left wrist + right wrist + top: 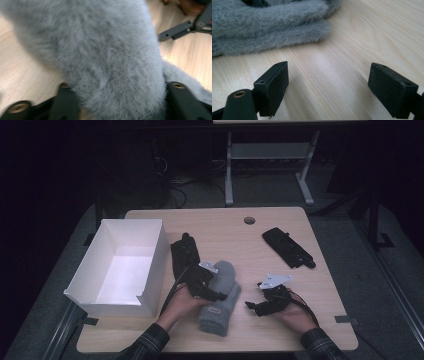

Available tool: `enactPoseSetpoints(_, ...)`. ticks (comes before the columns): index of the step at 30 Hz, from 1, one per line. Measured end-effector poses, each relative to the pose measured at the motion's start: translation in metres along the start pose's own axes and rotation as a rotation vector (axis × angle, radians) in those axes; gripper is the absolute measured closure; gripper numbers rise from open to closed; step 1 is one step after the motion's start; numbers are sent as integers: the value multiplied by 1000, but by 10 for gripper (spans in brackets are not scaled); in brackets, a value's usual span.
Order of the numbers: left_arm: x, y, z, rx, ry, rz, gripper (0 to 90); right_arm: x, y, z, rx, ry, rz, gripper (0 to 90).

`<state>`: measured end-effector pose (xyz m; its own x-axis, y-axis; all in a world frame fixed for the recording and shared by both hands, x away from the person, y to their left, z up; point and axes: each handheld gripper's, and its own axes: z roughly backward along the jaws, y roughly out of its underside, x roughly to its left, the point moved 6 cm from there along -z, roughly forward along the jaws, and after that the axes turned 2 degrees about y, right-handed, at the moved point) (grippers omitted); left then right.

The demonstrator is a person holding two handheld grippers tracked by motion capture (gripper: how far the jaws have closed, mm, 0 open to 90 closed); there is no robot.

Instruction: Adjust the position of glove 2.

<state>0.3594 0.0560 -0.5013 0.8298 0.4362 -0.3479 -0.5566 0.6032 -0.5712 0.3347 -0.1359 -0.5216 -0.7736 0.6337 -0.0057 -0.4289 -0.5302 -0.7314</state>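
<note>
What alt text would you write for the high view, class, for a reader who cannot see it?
A person's left gripper closes on a folded grey fleece glove at the near edge of a wooden table, while the right gripper rests open beside it. An open white box stands at the left, with black gloves behind and at the far right.

The table (280, 227) is light wood with rounded corners and a round cable hole (249, 220) near its far edge. A white open-topped box (122, 266) sits on its left side, reaching the left edge. Just right of the box lies a black glove (183, 251). A grey fleecy glove (220, 301) lies near the front centre. A second black glove (288, 248) lies at the far right, well apart from the others.
</note>
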Motion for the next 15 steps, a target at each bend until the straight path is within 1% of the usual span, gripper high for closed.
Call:
enactPoseSetpoints(1, 0, 0, 0, 0, 0, 0, 570, 0, 0, 0, 1, 0, -3, 164)
enactPoseSetpoints(2, 0, -1, 1, 11, -1, -6, 570, 0, 0, 0, 1, 0, -3, 164)
enactPoseSetpoints(3, -2, -2, 3, 18, 3, -11, 639, 0, 0, -1, 4, -6, -17, 156)
enactPoseSetpoints(6, -3, -4, 5, 17, 15, -3, 690, -1, 0, -1, 7, -6, -23, 152)
enactPoseSetpoints(8, -4, -5, 10, 7, 22, -4, 695, -1, 0, -1, 8, -6, -23, 151)
enactPoseSetpoints(9, -5, -6, 11, 2, 24, 3, 701, -1, 0, -1, 7, -6, -23, 151)
enactPoseSetpoints(13, -10, -9, 20, -11, 29, -14, 707, -1, 0, -1, 7, -5, -24, 151)
enactPoseSetpoints(14, -12, -11, 24, -19, 27, -17, 707, -1, 0, -1, 7, -5, -24, 151)
enactPoseSetpoints(15, -16, -15, 33, -37, 27, -28, 708, -1, 0, -1, 8, -5, -24, 151)
